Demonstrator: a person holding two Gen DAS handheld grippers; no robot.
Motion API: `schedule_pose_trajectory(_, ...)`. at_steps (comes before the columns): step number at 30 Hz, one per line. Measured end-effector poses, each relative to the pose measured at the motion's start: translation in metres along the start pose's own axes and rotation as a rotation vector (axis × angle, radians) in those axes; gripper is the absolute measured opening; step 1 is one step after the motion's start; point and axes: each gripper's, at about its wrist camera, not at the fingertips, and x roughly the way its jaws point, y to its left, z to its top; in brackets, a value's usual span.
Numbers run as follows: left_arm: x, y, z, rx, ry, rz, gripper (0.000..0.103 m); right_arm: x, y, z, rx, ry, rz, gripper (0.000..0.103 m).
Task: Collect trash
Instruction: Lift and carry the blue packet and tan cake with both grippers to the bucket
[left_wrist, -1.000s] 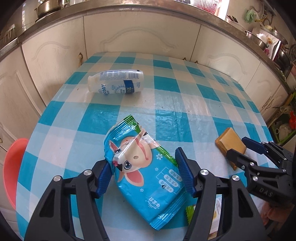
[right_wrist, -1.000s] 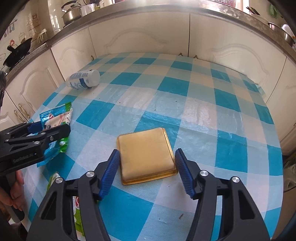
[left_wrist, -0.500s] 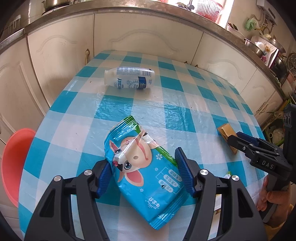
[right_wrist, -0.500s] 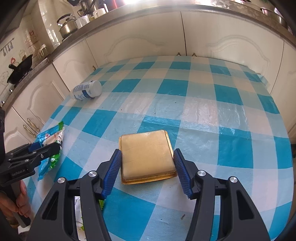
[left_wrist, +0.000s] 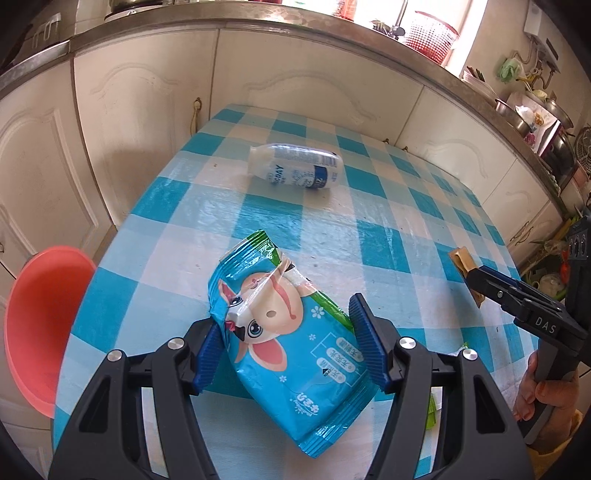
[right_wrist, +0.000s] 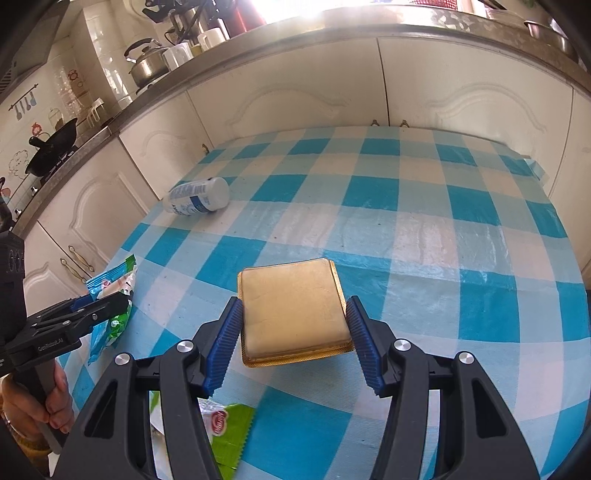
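L gripper (left_wrist: 288, 347) fingers clamp blue wet-wipes pack (left_wrist: 291, 339), near table (left_wrist: 388, 229) edge; R gripper (right_wrist: 293, 341) fingers pinch tan flat packet (right_wrist: 295, 306), mid-table. Risk: slick film slips out on lift; bottle (left_wrist: 295, 171) uncollected, far-left corner.

A home kitchen: cream cabinets (right_wrist: 295, 99) under a steel counter (right_wrist: 443, 26), a kettle (right_wrist: 146, 64), a wok (right_wrist: 51, 147), and a checked table (right_wrist: 406, 229).
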Motion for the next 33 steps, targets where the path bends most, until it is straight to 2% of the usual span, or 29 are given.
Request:
schedule_pose_trajectory(19,-0.024,0.07,0.002,-0.084,-0.06,0.067,0.065,0.003,0.067,0.014,-0.075,-0.018,0.043,0.058)
schedule_pose_trajectory(33,-0.043,0.134,-0.013,-0.175,-0.08,0.117,0.065,0.016,0.141,0.014,-0.191,0.009,0.088,0.059)
